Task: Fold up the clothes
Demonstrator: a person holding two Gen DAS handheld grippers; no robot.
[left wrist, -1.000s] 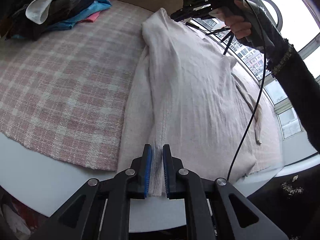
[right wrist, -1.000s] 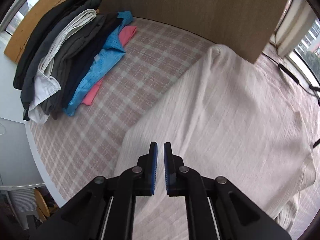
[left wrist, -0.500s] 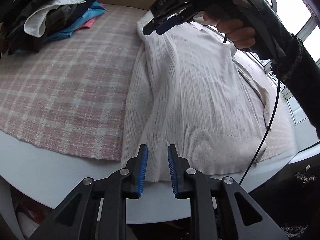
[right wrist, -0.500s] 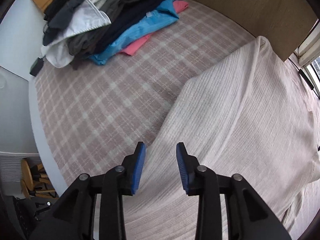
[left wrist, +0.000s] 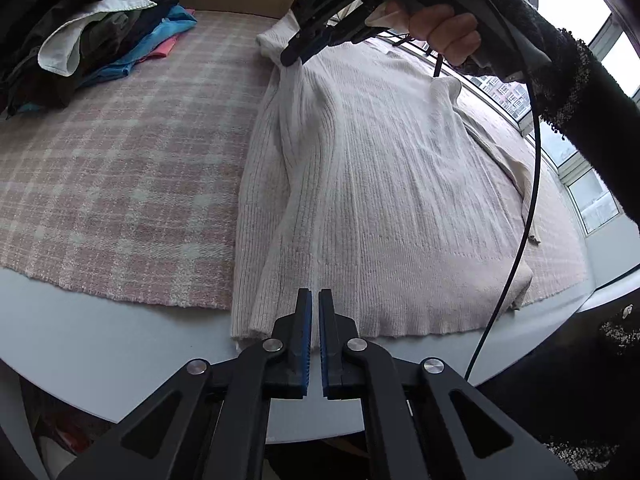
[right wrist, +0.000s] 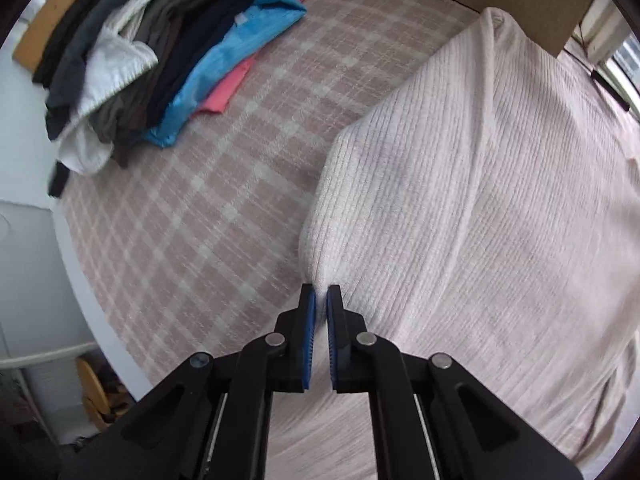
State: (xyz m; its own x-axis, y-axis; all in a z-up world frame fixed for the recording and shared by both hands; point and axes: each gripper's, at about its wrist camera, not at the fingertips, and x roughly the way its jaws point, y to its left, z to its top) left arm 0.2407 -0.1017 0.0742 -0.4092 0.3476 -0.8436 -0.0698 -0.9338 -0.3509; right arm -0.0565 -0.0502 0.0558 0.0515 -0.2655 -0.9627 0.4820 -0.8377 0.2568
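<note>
Both my jaws pinched on the cream ribbed sweater

The sweater (left wrist: 380, 184), a soft vertical-rib knit with a banded hem, lies on the pink plaid woven cloth (left wrist: 112, 168) over the smooth grey table (left wrist: 120, 344), its hem at the near edge. My left gripper (left wrist: 315, 320) has its blue toothed jaws closed to a narrow slit on the hem; half a second ago they stood apart. My right gripper (right wrist: 321, 312) has likewise closed, nipping the sweater's side fold near the far edge. Its body bears white lettering I cannot read. A pile of dark, white, blue and pink clothes (right wrist: 160, 40) sits at the far left corner.
</note>
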